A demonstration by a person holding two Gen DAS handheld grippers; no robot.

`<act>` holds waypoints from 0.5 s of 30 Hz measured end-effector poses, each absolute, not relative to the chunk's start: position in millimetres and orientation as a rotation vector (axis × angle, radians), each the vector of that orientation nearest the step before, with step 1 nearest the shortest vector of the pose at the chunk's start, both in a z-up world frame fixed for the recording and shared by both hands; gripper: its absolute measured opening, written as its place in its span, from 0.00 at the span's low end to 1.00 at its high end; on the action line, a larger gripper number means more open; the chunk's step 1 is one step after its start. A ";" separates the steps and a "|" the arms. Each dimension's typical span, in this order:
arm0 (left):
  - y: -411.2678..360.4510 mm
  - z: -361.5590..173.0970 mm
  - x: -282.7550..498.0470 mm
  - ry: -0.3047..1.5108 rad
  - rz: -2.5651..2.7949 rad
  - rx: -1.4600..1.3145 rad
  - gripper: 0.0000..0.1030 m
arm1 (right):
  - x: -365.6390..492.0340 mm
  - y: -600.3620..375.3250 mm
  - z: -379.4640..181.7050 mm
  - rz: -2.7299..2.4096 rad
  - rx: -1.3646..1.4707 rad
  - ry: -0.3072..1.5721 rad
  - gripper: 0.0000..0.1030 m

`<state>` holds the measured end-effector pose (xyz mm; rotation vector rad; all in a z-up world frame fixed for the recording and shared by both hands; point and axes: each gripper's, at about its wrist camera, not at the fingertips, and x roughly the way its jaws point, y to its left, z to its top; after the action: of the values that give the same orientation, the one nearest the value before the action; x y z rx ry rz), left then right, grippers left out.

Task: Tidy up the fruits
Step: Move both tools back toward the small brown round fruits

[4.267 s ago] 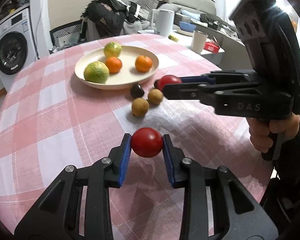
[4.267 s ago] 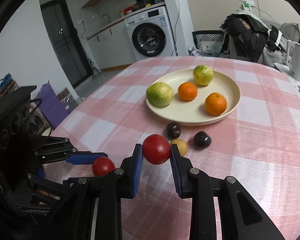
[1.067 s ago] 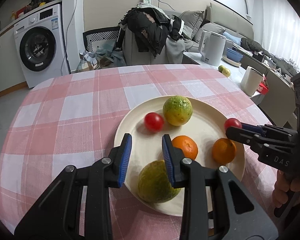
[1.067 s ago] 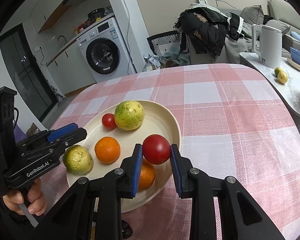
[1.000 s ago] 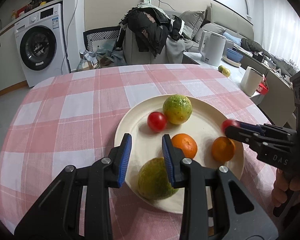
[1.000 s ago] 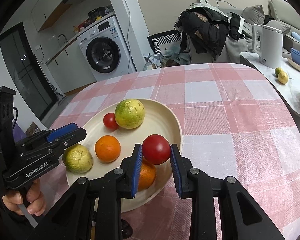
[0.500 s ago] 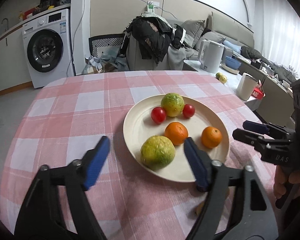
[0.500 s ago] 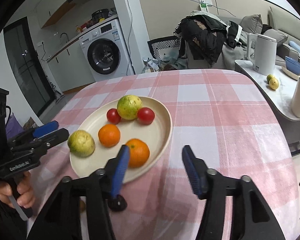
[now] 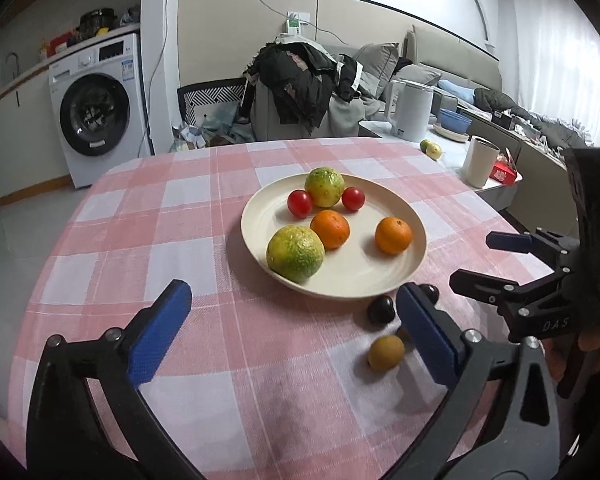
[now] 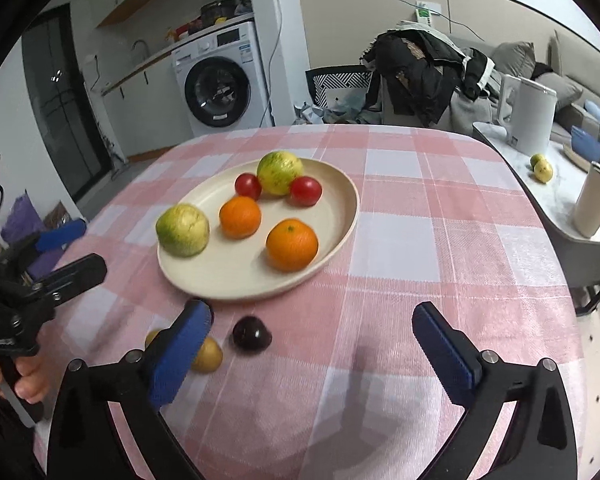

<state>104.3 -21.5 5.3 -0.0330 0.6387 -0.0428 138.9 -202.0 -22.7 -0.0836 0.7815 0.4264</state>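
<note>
— While both grippers spread their jaws, where's the fruit?
— On the plate [image 9: 414, 256] beyond the left gripper [image 9: 288, 332] and right gripper [image 10: 312, 344] (nothing between either's pads), two tomatoes [image 10: 306, 191] included.
— The surface?
— A pink checked tablecloth [image 10: 420, 248]; washing machine [image 9: 96, 116] behind.

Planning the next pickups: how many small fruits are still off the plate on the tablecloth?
3 at least: a dark fruit nearest the plate, a tan fruit beside it, and another mostly hidden behind the right claw's finger. More may be hidden.
</note>
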 end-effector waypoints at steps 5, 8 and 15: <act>-26.2 6.0 91.2 0.639 -0.034 -0.012 0.99 | 127.5 -200.5 -19.7 0.445 -0.107 0.775 1.00; -26.3 5.5 87.8 0.643 -0.039 -0.014 0.99 | 121.5 -198.1 -17.5 0.459 -0.131 0.760 1.00; -19.5 6.6 84.7 0.653 -0.033 -0.021 0.99 | 117.5 -186.6 -22.5 0.466 -0.188 0.782 1.00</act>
<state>84.7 -19.5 6.6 -0.0206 0.6529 -0.0333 117.5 -186.6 -22.5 -0.1882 0.7822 0.4665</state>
